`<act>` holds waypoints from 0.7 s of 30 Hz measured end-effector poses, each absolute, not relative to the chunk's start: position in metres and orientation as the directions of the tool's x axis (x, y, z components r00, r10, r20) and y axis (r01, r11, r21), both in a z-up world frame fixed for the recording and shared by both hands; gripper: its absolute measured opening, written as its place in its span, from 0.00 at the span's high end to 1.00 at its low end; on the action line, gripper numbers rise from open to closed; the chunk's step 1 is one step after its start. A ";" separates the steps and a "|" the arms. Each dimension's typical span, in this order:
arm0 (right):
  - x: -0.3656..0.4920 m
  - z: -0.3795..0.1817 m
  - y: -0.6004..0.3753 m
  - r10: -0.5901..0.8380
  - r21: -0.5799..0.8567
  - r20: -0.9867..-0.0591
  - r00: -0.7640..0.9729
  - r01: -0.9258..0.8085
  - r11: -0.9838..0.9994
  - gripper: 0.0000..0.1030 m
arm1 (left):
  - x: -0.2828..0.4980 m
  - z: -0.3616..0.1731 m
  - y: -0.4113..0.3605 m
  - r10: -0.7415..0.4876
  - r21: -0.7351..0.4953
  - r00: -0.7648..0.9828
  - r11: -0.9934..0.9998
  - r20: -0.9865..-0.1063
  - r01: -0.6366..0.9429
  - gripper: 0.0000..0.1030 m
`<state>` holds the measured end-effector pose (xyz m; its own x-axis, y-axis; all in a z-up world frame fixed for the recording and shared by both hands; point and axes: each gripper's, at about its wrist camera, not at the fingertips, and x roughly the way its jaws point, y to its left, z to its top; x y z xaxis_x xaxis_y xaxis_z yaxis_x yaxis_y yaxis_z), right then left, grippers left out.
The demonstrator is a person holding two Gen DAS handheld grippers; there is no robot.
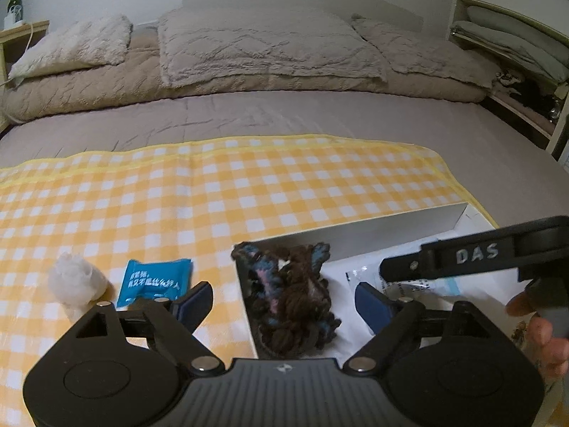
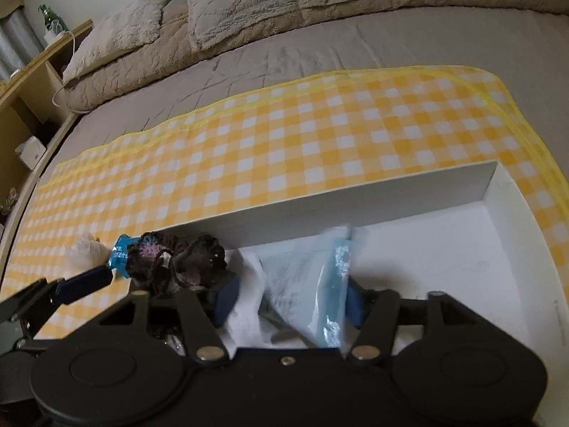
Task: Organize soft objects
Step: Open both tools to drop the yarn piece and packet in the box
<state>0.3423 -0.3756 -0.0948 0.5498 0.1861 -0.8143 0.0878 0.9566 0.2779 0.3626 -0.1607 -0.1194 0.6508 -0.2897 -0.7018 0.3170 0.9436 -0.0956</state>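
Note:
A white box (image 1: pixel 405 222) (image 2: pixel 391 192) sits on a yellow checked cloth (image 1: pixel 213 192) on the bed. A dark brown crocheted yarn piece (image 1: pixel 291 295) (image 2: pixel 177 259) lies at the box's left end. My left gripper (image 1: pixel 281 297) is open, its fingers on either side of the yarn piece. My right gripper (image 2: pixel 288 302) is open over the box, with a clear and blue plastic packet (image 2: pixel 320 284) (image 1: pixel 370 274) standing between its fingers. A blue packet (image 1: pixel 153 279) (image 2: pixel 119 251) and a white fluffy wad (image 1: pixel 76 284) (image 2: pixel 85 249) lie on the cloth left of the box.
Grey pillows (image 1: pixel 263 46) and a folded beige quilt (image 1: pixel 106 85) lie at the head of the bed. A wooden shelf (image 2: pixel 28 106) stands on the left with a green bottle (image 2: pixel 48 17). A bedside shelf (image 1: pixel 515 57) stands on the right.

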 end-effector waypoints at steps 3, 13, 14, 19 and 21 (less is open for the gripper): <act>0.339 -0.090 -0.378 0.177 0.272 -0.809 0.561 0.090 0.958 0.27 | 0.358 -0.119 -0.157 -0.289 -0.109 0.647 0.946 -0.706 0.304 0.13; 0.311 -0.070 -0.384 0.143 0.231 -0.794 0.591 0.075 0.970 0.23 | 0.341 -0.105 -0.155 -0.304 -0.145 0.646 0.947 -0.701 0.287 0.13; 0.307 -0.068 -0.385 0.141 0.226 -0.791 0.595 0.072 0.971 0.23 | 0.340 -0.103 -0.156 -0.306 -0.147 0.646 0.946 -0.699 0.289 0.13; 0.290 -0.056 -0.389 0.127 0.214 -0.781 0.612 0.070 0.974 0.22 | 0.328 -0.091 -0.156 -0.318 -0.154 0.655 0.943 -0.685 0.297 0.12; 0.282 -0.050 -0.390 0.121 0.209 -0.775 0.620 0.071 0.975 0.22 | 0.324 -0.087 -0.156 -0.321 -0.155 0.659 0.942 -0.680 0.298 0.12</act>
<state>0.2823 -0.3904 -0.0502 0.6199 0.1208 -0.7753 0.0713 0.9753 0.2090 0.3235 -0.1563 -0.0869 0.6590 -0.3209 -0.6803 0.2984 0.9417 -0.1552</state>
